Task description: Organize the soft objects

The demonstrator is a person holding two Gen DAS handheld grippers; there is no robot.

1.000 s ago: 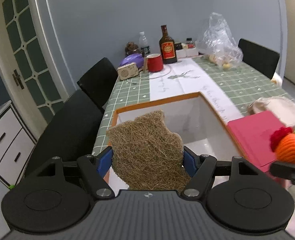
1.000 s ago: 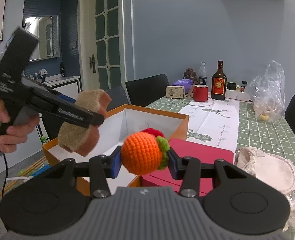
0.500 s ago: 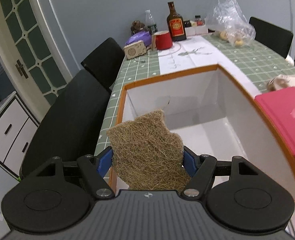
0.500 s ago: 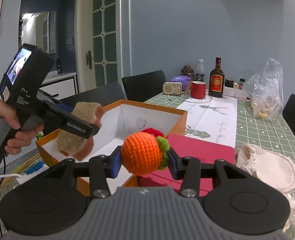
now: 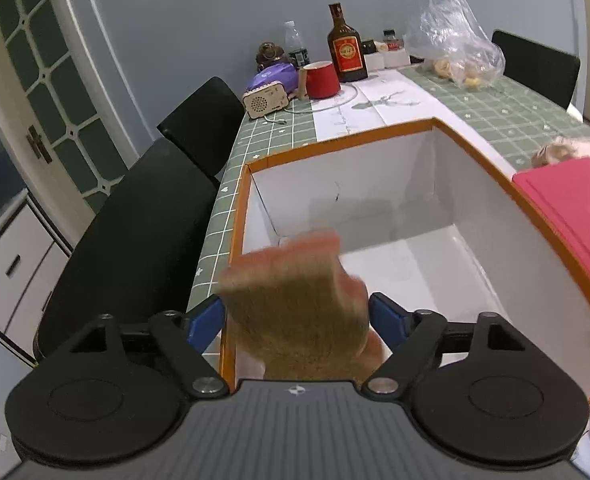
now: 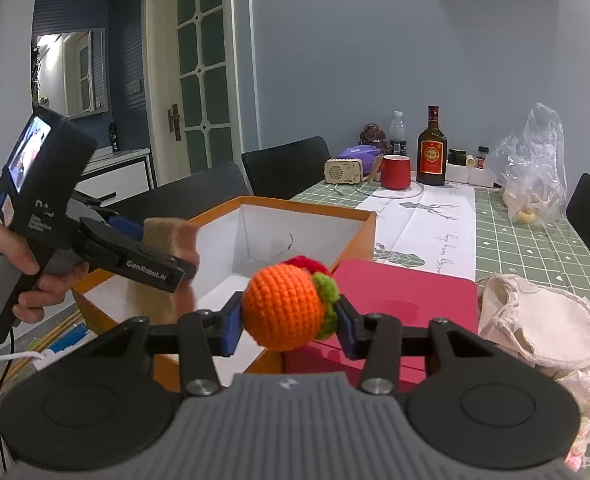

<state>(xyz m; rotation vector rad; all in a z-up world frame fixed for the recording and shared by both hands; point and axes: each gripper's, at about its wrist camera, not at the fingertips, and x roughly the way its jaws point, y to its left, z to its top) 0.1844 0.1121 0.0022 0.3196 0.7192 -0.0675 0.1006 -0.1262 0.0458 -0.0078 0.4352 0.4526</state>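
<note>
Left gripper (image 5: 297,318) over near-left corner of orange-rimmed white cardboard box (image 5: 471,148), jaws parted beside blurred brown fibrous sponge (image 5: 295,296). Right gripper (image 6: 287,322) clamping orange crocheted ball (image 6: 281,306); best released low, inside box walls.

The wall (image 6: 375,60) ahead is plain grey-blue. To the left stands a cream door (image 6: 199,80) with green glass panes, and further left a white cabinet (image 5: 11,264) with drawers. Black chairs (image 5: 135,240) stand along the left side of the desk (image 5: 515,112), which has a green checked cloth. One more chair (image 5: 535,64) is at the far right.
</note>
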